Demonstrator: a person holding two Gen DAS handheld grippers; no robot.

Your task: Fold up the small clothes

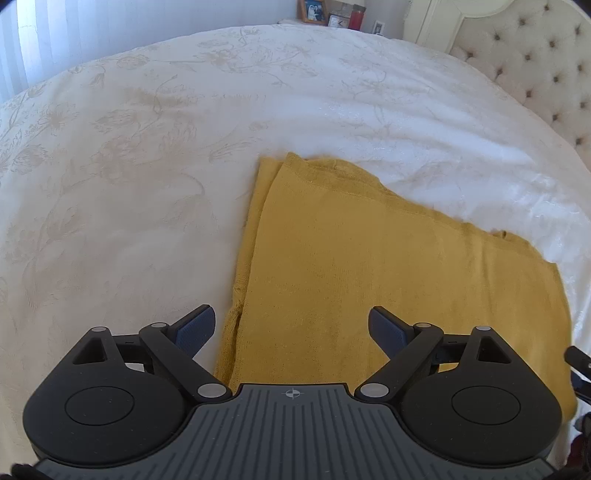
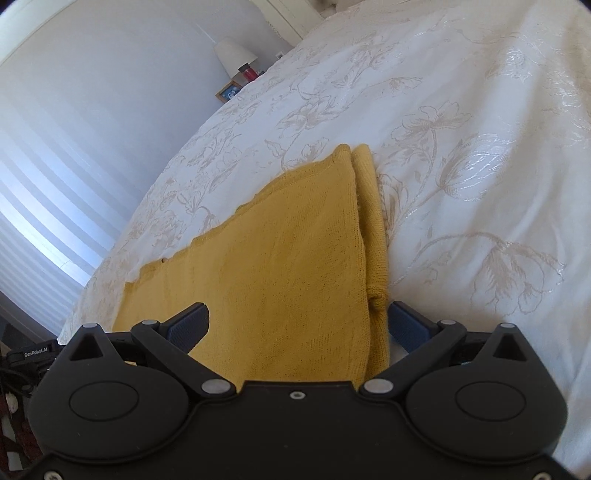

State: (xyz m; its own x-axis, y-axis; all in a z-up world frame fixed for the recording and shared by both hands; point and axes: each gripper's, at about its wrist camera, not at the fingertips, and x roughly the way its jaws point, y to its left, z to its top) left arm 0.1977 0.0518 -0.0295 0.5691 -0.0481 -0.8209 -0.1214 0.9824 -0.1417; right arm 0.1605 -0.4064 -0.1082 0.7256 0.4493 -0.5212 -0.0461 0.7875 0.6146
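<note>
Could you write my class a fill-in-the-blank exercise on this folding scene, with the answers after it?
1. The knitted garment on the bed is ____ in colour.
2. It lies on a white bedspread patterned with ____.
3. The left gripper and right gripper both have their jaws ____, holding nothing.
4. On the nightstand, the jar near the clock is ____.

Answers: yellow; flowers; open; red

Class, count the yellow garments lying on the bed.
1: the yellow garment, folded on the white bedspread near both open tools; nothing else yellow shows.
</note>
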